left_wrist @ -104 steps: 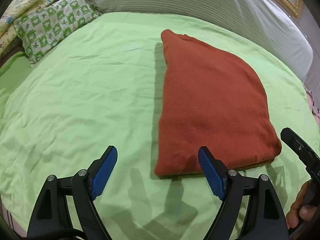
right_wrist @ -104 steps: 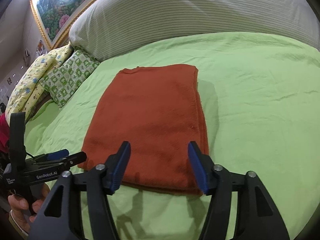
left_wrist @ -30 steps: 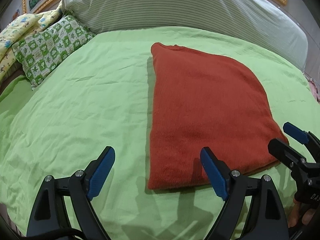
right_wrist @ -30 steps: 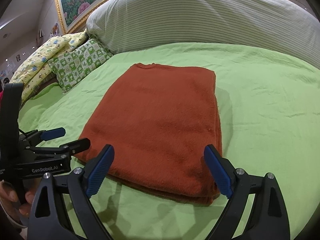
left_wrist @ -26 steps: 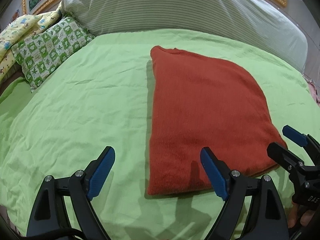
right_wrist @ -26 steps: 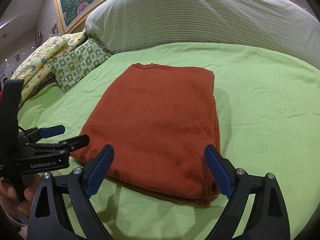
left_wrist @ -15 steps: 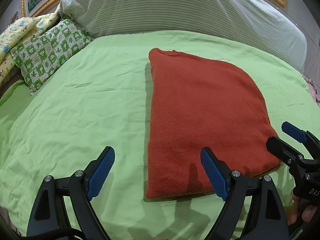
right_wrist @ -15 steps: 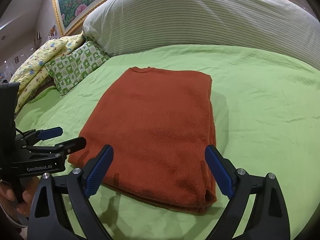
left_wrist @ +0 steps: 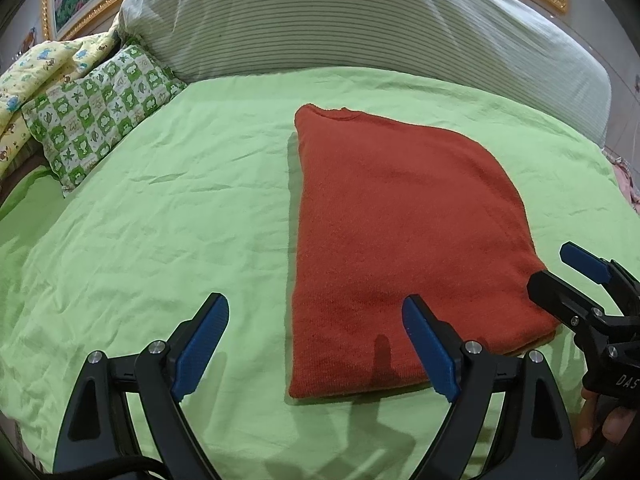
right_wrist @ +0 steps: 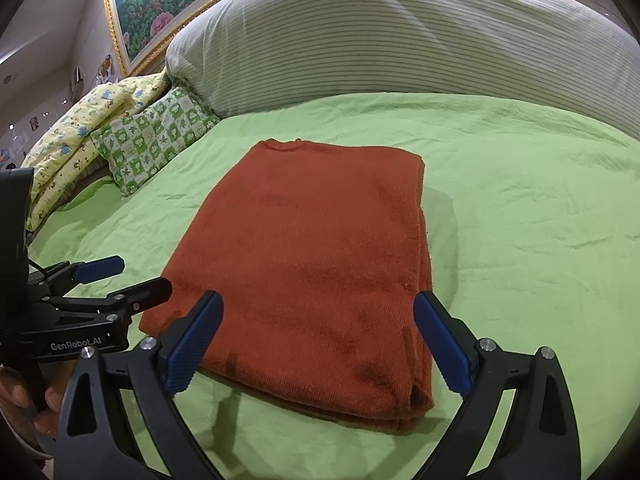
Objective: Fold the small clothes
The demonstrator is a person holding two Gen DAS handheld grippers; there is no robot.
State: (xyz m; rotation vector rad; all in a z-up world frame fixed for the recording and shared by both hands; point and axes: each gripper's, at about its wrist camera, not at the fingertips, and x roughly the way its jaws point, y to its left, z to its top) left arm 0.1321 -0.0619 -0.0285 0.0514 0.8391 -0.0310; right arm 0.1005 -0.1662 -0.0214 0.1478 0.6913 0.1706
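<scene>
Both grippers freed, hovering near the bed's front edge.
The left gripper (left_wrist: 316, 344) and right gripper (right_wrist: 320, 344) have pulled back, fingers spread; the rust-red knitted garment (right_wrist: 320, 264) lies folded on the green sheet (left_wrist: 160, 220).

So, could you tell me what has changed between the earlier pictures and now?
The right gripper opened wider since 3.5 s ago; its blue pads now straddle the near edge of the rust-red sweater without gripping. Both cameras drew slightly back and up. The left gripper stayed open and empty, near the sweater's left corner. The sweater lies folded as before on the green sheet.
</scene>
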